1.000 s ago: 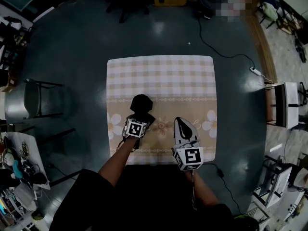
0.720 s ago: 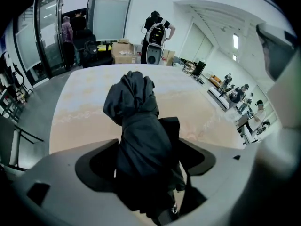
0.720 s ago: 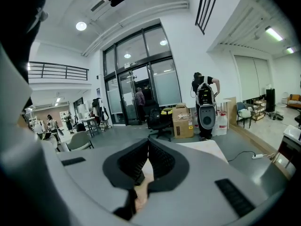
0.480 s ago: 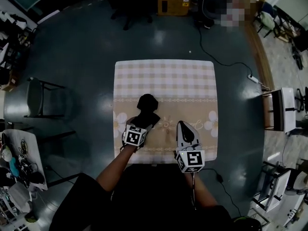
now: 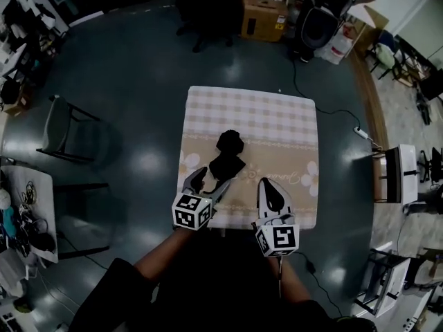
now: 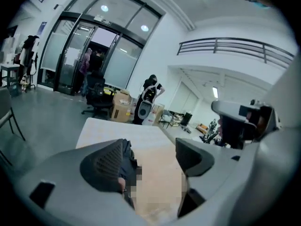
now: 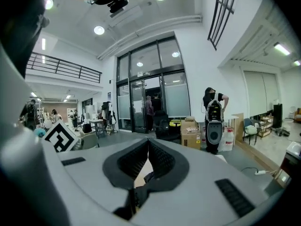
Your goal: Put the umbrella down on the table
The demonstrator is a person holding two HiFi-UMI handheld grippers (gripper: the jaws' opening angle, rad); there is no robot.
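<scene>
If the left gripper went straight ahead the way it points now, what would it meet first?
Probably the black umbrella lying on the table, just beyond the left gripper's open jaws; depth is hard to judge.

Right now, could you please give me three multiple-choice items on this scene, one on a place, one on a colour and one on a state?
1. Where is the umbrella? A) on the table B) on the floor C) on a chair
2. What colour is the umbrella? A) red B) black C) yellow
3. How do the left gripper's jaws stand? A) shut on the umbrella B) shut on nothing C) apart
Answers: 1 A, it lies on the table in the head view; 2 B, it is black against the beige cloth; 3 C, its own view shows cloth through the gap between them.
</scene>
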